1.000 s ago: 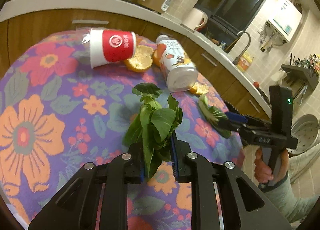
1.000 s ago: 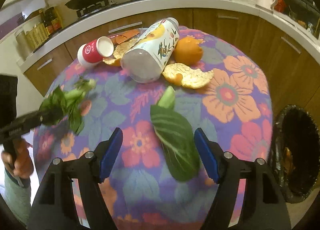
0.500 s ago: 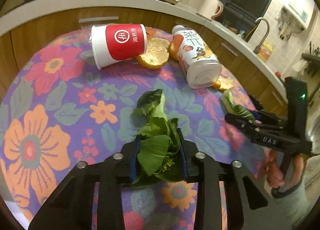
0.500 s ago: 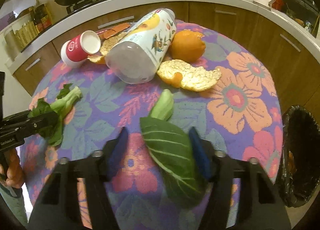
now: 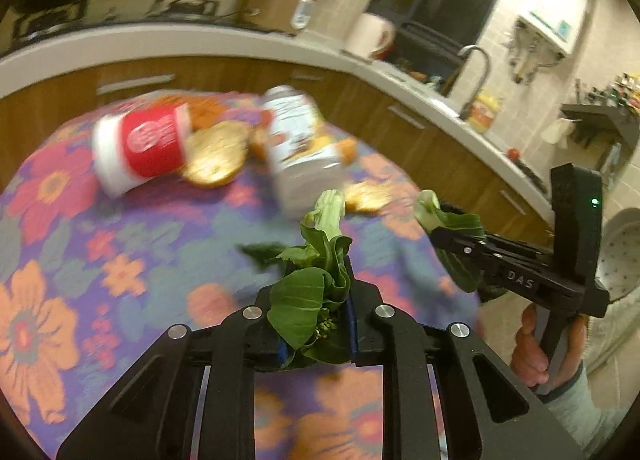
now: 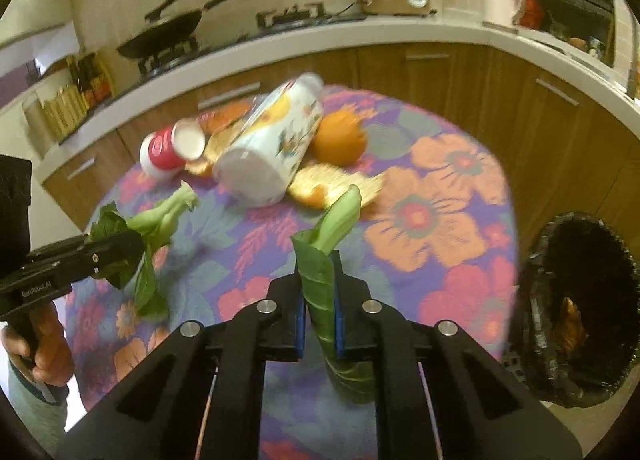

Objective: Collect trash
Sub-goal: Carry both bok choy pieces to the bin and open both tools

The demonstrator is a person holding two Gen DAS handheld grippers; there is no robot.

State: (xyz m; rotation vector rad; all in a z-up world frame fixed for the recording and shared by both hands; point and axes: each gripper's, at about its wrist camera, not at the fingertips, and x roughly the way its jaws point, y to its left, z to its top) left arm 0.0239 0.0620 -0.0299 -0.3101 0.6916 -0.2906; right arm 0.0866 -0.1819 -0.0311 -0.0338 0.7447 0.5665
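Observation:
My left gripper is shut on a leafy bok choy bunch and holds it above the flowered tablecloth. It shows at the left of the right wrist view too. My right gripper is shut on a single bok choy leaf, lifted off the cloth; that leaf also shows in the left wrist view. On the table lie a red paper cup, a white printed bottle, an orange and orange peels.
A black-lined trash bin stands on the floor right of the table, with some trash inside. A wooden counter curves behind the table, with a wok, a rice cooker and a kettle on it.
Both grippers have closed on their greens and lifted them off the cloth. The right gripper was open around the leaf a second ago. Both views are motion-blurred now.

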